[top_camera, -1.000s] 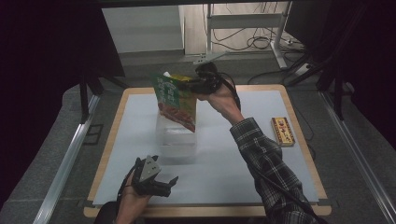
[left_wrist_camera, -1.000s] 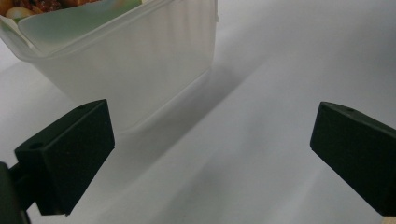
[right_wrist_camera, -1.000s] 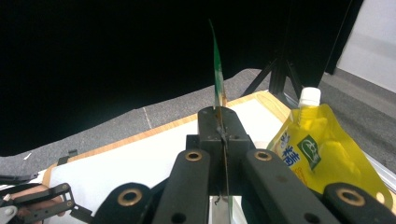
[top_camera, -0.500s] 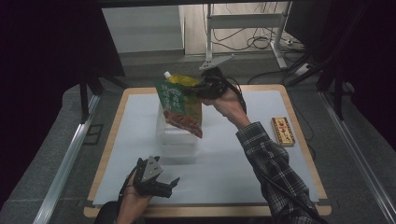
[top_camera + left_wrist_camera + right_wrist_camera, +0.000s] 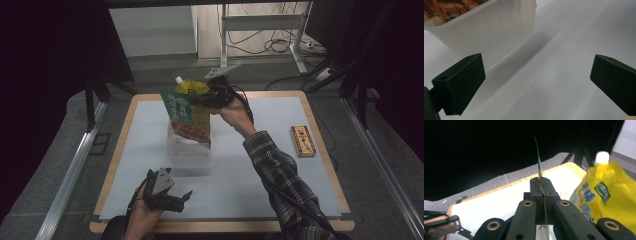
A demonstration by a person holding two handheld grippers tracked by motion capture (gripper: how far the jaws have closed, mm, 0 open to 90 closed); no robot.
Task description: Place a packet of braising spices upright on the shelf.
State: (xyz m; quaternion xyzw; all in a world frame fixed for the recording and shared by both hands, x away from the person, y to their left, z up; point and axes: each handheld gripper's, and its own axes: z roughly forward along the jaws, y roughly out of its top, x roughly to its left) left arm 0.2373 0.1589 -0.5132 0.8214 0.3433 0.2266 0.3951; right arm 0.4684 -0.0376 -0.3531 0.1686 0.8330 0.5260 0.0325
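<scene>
Clear tub (image 5: 192, 152) at table centre looks rigid, light, thin-walled; green pouch (image 5: 186, 114), flat, limp, prob. slick film, hangs over it, pinched at top edge by right gripper (image 5: 206, 100), jaws together on it; left gripper (image 5: 184, 199) idle, jaws apart.

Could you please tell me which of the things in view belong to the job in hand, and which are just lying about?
In the job:
- flat green food pouch with a red picture, clamped in the right gripper
- translucent white plastic tub below the pouch

Lying about:
- yellow spouted pouch with a white cap, behind the green one
- small yellow and red box, at the mat's right edge
- left gripper, jaws open, holding nothing
</scene>
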